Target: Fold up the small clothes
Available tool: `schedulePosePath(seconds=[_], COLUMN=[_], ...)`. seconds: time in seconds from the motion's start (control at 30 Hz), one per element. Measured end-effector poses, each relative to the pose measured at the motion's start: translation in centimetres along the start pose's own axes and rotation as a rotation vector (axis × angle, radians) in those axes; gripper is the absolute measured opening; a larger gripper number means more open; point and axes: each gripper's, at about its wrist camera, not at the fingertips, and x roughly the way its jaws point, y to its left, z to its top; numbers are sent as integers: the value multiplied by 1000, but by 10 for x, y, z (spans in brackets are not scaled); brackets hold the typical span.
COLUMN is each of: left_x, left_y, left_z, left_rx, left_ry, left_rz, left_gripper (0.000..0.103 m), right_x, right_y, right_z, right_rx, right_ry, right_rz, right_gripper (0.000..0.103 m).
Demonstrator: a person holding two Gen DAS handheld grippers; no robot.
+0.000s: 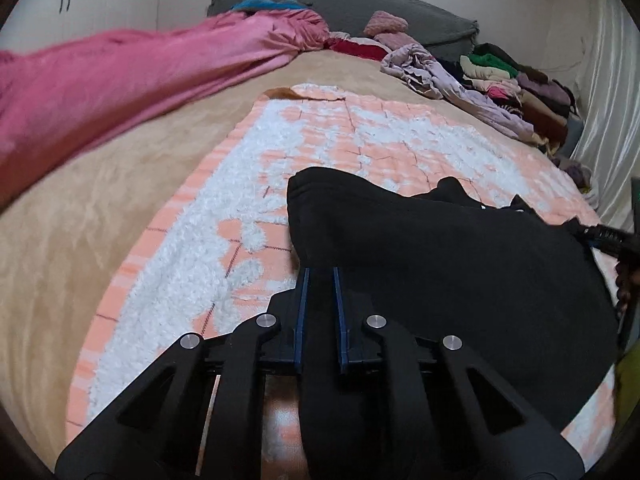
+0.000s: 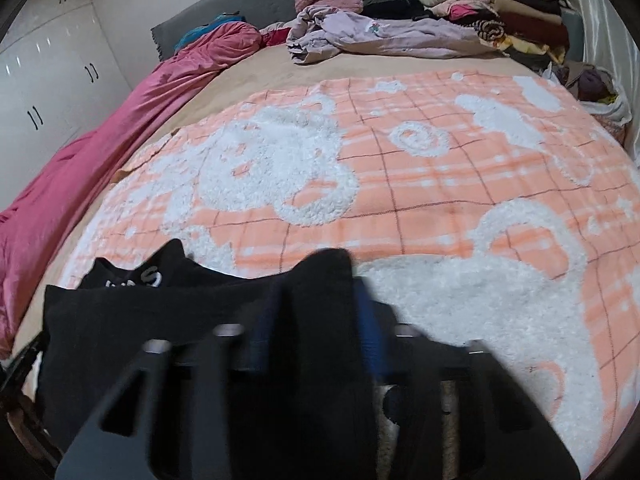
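Observation:
A small black garment (image 1: pixel 440 248) hangs stretched between both grippers above an orange-and-white fleece blanket (image 1: pixel 240 184). My left gripper (image 1: pixel 320 276) is shut on its left edge, cloth pinched between the blue pads. In the right wrist view the same black garment (image 2: pixel 168 320), with white lettering near its top, runs left from my right gripper (image 2: pixel 320 300), which is shut on its right edge. The right gripper's black body (image 1: pixel 612 236) shows at the right edge of the left wrist view. That view is motion-blurred.
The blanket (image 2: pixel 440 168) lies on a tan bed cover (image 1: pixel 100 200). A pink duvet (image 1: pixel 120 76) runs along the left side. A crumpled lilac garment (image 2: pixel 380 32) and a stack of folded clothes (image 2: pixel 500 4) sit at the headboard end. White wardrobes (image 2: pixel 48 80) stand left.

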Motion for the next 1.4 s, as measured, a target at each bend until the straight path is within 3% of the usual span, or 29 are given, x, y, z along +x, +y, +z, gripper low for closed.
schedulePosePath(seconds=[0.2,0.4,0.7,0.93,1.4], left_x=[-22,8,-4,-20,-41], left_y=[3,5,6,18,11], left_z=[10,4,-2,-5,-11], left_rx=[-6,5,-6,-83,-83], left_ry=[-114,-5,-41,-54,-73], left_rz=[-49,-5,20,0,4], left_gripper=[4,4,7,34,56], right_x=[-20,11,-11,-39,-89], right_y=[6,-6,-8,8,37], right_z=[8,2,-3,-18,-70], right_rx=[-37,3,29,-42,-111], right_ry=[-101,7,-51,-100,-149], right_rz=[-14,-85,-125,-140,-94], right_gripper=[14,16,36,55,67])
